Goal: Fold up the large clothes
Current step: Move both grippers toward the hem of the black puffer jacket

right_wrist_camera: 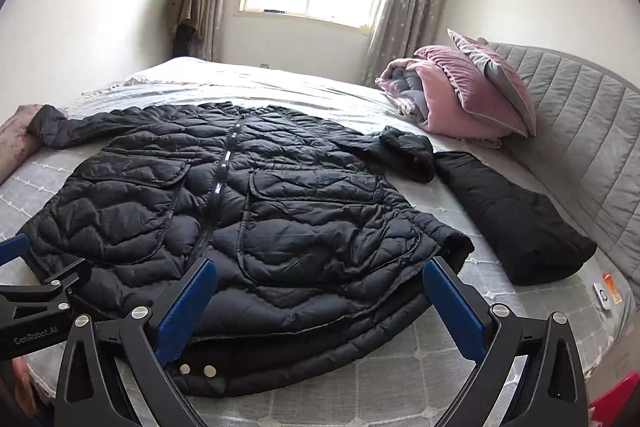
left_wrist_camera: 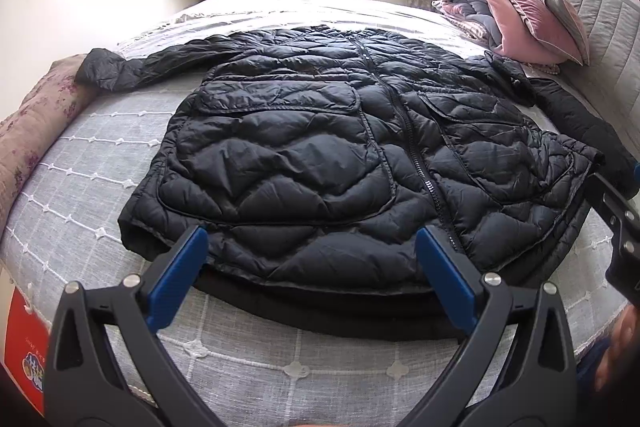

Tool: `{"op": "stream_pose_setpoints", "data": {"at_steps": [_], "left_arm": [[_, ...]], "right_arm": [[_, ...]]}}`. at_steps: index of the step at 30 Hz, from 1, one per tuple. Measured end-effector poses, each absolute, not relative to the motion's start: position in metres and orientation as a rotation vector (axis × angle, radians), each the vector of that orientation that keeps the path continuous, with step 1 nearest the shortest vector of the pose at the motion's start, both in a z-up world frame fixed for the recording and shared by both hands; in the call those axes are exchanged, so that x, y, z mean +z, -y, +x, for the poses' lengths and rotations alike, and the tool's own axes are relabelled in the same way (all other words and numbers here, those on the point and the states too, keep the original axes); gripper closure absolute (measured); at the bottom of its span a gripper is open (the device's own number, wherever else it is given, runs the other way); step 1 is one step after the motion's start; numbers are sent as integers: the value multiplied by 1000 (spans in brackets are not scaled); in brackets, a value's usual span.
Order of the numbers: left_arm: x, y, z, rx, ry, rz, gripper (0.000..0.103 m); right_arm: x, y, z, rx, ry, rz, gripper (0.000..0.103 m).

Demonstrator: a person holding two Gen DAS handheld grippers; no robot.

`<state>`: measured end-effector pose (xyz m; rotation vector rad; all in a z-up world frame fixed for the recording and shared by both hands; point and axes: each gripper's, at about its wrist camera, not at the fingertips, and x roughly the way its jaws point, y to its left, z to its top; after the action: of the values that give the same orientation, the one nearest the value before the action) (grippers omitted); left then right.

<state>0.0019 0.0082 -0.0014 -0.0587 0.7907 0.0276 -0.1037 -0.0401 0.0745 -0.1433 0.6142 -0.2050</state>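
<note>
A large black quilted puffer coat (left_wrist_camera: 340,147) lies flat and zipped on the bed, hem toward me, sleeves spread to both sides; it also shows in the right wrist view (right_wrist_camera: 248,203). My left gripper (left_wrist_camera: 312,239) is open and empty, hovering just above the coat's hem, left of the zipper. My right gripper (right_wrist_camera: 320,271) is open and empty above the hem's right half. The right gripper shows at the right edge of the left wrist view (left_wrist_camera: 618,223). The left gripper shows at the left edge of the right wrist view (right_wrist_camera: 36,291).
The bed (left_wrist_camera: 120,147) has a grey quilted cover. A folded black garment (right_wrist_camera: 516,219) lies right of the coat. Pink and grey pillows and a rolled blanket (right_wrist_camera: 460,95) sit by the grey headboard (right_wrist_camera: 580,131). A floral bolster (left_wrist_camera: 36,123) lies at the left edge.
</note>
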Motion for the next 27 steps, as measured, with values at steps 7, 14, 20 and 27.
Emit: {"op": "stream_pose_setpoints", "data": {"at_steps": [7, 14, 20, 27], "left_arm": [[-4, -8, 1, 54, -788, -69, 0], [-5, -17, 2, 58, -803, -106, 0], [-6, -22, 3, 78, -827, -108, 0], [-7, -39, 8, 120, -817, -120, 0]], "right_arm": [[74, 45, -102, -234, -655, -181, 0], [69, 46, -97, -248, -694, -164, 0], [65, 50, -94, -283, -705, -152, 0], [62, 60, -89, -320, -725, -130, 0]]}}
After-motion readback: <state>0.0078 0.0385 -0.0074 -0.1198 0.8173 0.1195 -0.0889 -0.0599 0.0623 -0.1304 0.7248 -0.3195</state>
